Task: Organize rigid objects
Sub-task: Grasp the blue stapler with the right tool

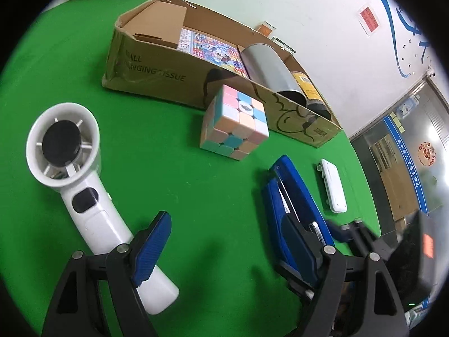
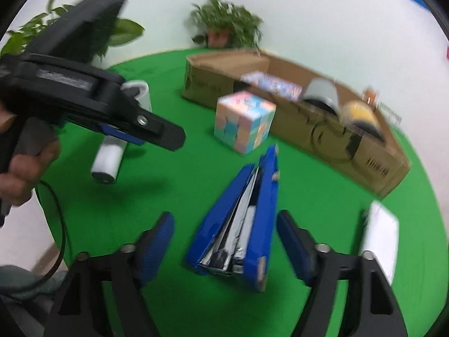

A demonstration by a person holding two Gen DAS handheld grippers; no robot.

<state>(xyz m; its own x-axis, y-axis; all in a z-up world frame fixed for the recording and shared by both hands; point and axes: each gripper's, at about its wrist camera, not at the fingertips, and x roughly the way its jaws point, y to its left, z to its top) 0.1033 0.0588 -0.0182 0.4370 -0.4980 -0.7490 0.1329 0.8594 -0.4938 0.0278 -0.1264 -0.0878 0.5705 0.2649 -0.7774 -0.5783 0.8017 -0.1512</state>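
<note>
Here the blue stapler [image 2: 241,224] lies between the right gripper [image 2: 226,241]'s spread fingers, long axis pointing away toward the cardboard box [image 2: 322,137]; left gripper [image 1: 224,241] also gapes, empty.

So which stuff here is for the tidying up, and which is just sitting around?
For the job: stapler, puzzle cube, hand fan, white remote, cardboard box, right gripper open around the stapler, left gripper open.

Just around: potted plant, wall poster.
</note>
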